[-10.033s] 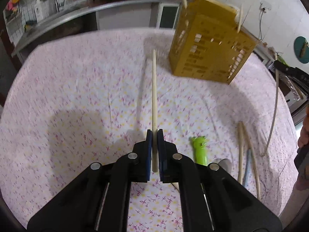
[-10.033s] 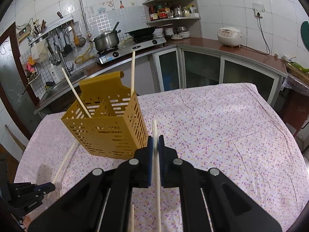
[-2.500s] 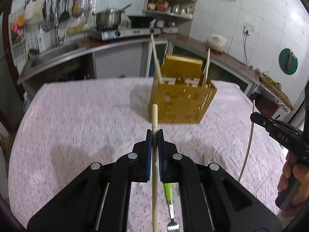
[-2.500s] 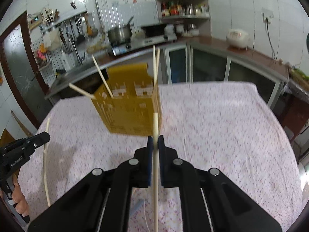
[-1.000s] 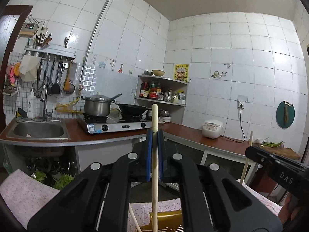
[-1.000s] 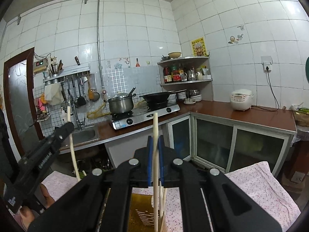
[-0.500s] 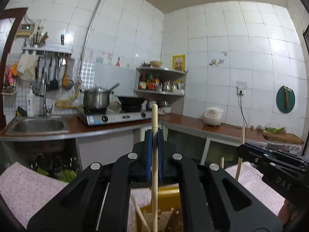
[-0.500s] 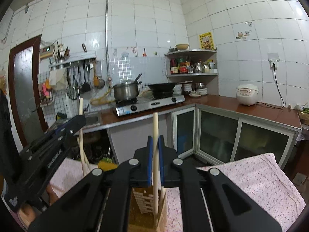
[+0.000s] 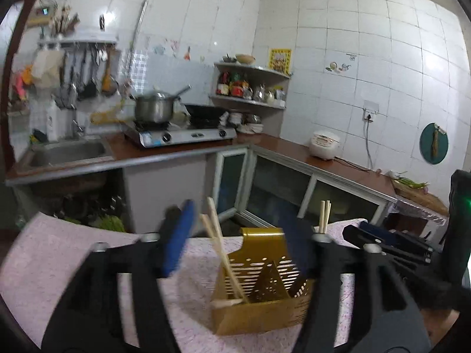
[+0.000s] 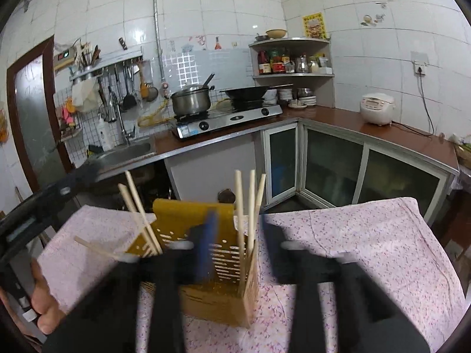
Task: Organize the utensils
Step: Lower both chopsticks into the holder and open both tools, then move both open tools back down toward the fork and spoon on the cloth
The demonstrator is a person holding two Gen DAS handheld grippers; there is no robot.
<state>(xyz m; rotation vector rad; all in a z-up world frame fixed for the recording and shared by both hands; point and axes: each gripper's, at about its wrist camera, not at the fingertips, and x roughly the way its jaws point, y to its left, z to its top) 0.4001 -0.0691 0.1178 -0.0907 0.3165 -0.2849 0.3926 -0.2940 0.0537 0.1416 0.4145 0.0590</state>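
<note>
Both the left gripper (image 9: 238,235) and right gripper (image 10: 237,235) are hanging spread wide, empty, above the yellow holder (image 10: 217,267). Only the right view is showing three chopsticks (image 10: 248,206) standing in its right corner; no writing is legible.

Six chopsticks (image 10: 239,206), one holder (image 10: 217,294)

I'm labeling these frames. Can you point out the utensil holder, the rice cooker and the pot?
utensil holder (image 10: 226,303), right wrist view, front wall
rice cooker (image 10: 377,108), right wrist view, its body
pot (image 10: 190,103), right wrist view, its side
</note>
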